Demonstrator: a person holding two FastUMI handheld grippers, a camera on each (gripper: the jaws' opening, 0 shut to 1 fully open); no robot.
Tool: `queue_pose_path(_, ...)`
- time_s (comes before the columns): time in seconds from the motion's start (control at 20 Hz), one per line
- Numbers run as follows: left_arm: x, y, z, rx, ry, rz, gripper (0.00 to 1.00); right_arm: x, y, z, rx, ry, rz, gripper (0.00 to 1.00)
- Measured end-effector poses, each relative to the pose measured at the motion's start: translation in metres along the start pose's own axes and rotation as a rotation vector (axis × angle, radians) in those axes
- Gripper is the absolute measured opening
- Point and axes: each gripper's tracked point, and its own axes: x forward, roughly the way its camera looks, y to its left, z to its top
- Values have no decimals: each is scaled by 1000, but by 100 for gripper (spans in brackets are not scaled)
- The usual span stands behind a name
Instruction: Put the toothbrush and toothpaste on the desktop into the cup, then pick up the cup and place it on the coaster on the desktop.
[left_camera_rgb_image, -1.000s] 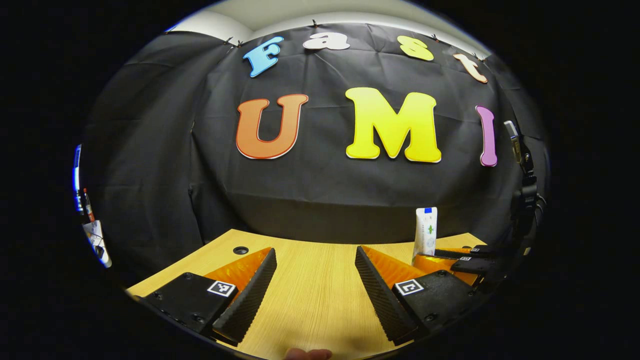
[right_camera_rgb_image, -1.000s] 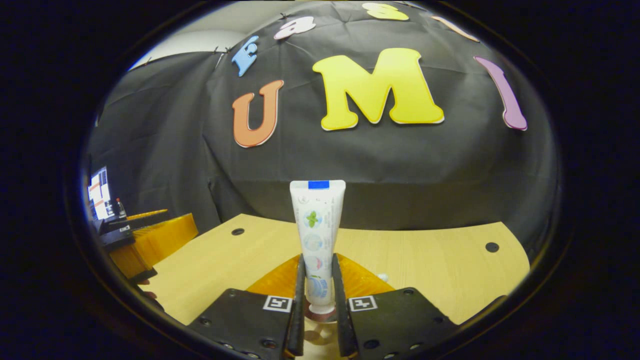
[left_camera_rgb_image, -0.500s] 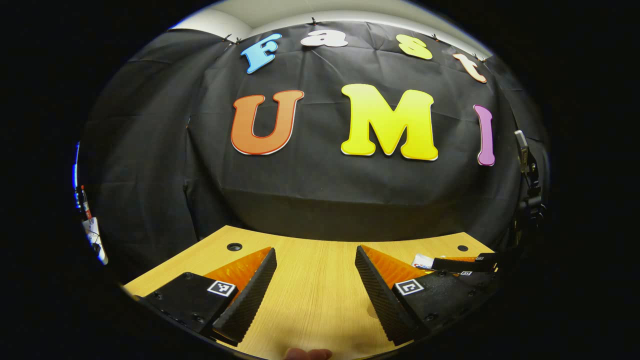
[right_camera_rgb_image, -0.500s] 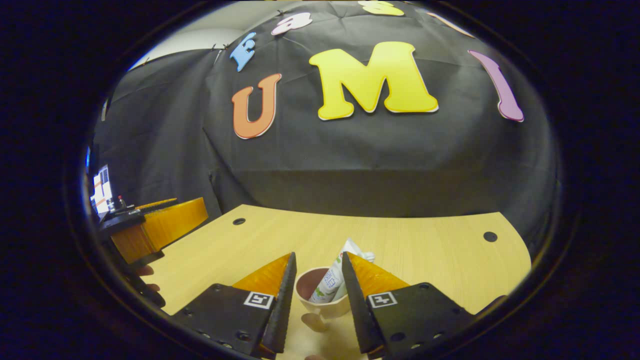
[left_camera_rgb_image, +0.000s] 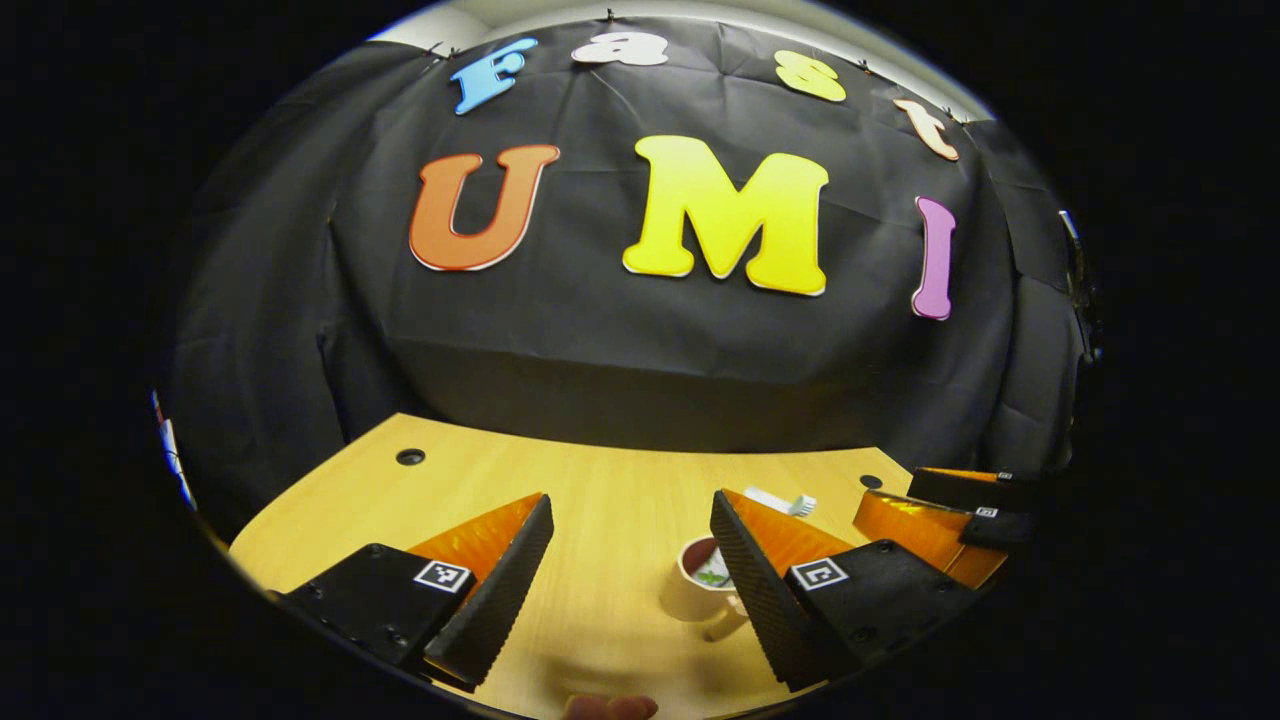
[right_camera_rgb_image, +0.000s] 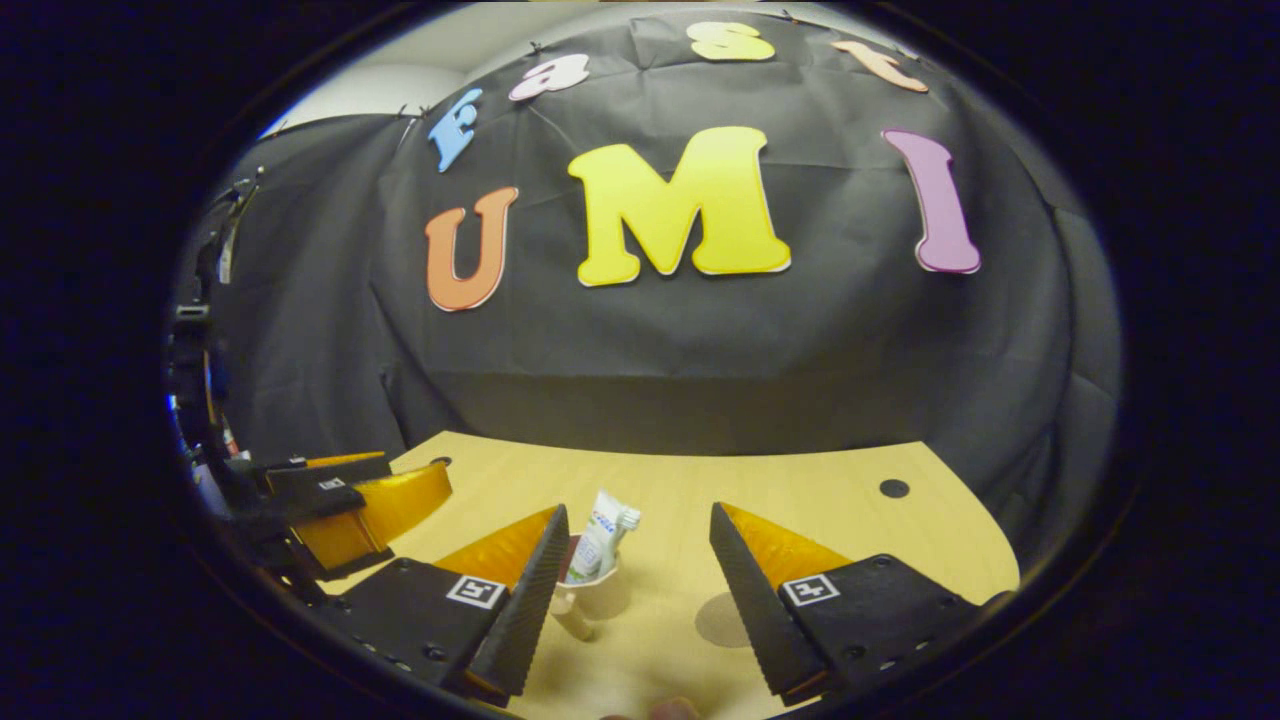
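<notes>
Right gripper view shows a small pale pink ceramic cup (right_camera_rgb_image: 590, 590) standing upright on the light wooden desktop (right_camera_rgb_image: 800, 500), its handle pointing toward the camera. A white toothpaste tube (right_camera_rgb_image: 598, 540) leans inside the cup, and what looks like the white toothbrush head (right_camera_rgb_image: 627, 518) pokes out just beside the tube's top. The cup sits partly behind the inner edge of the right gripper's (right_camera_rgb_image: 632, 600) left finger; whether they touch cannot be told. That gripper's jaws are spread wide and hold nothing. A flat round brownish coaster (right_camera_rgb_image: 722, 620) lies on the wood between the two fingers, near the right one and apart from the cup. Farther left, the other gripper's body appears above the desk edge. A fingertip (right_camera_rgb_image: 675, 710) of the person shows at the bottom edge.

Left gripper view shows the same cup (left_camera_rgb_image: 692, 590) on the desktop (left_camera_rgb_image: 600, 500), just beside the left gripper's (left_camera_rgb_image: 630, 585) right finger and partly hidden by it, with the toothpaste tube (left_camera_rgb_image: 714, 573) visible inside. The white toothbrush head (left_camera_rgb_image: 790, 502) shows beyond that finger. This gripper is also wide open and empty. The right gripper (left_camera_rgb_image: 950, 505) appears at the far right, over the desk. Two round cable holes (left_camera_rgb_image: 410, 457) pierce the desktop's far corners.
</notes>
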Motion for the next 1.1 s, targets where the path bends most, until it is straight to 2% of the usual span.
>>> queue_pose_path(0.1, -4, -16, -11, -2, 70, -19, 100, -18, -19, 1, 2, 11, -30, 83)
queue_pose_path(0.15, -4, -24, -18, -9, 114, -26, 98, -27, -29, 2, 0, 14, -49, 85)
queue_pose_path(0.4, -2, -44, -60, -11, 378, 1, 98, -64, -82, 10, 38, 16, -134, 87)
queue_pose_path(0.65, 6, -57, -96, -37, 577, -1, 98, -83, -124, 20, 56, -1, -203, 87)
queue_pose_path(0.95, 25, -56, -133, -39, 753, 31, 98, -92, -154, 15, 76, 23, -259, 86)
queue_pose_path(1.1, 34, -53, -142, -28, 798, 39, 97, -94, -162, 14, 86, 28, -272, 87)
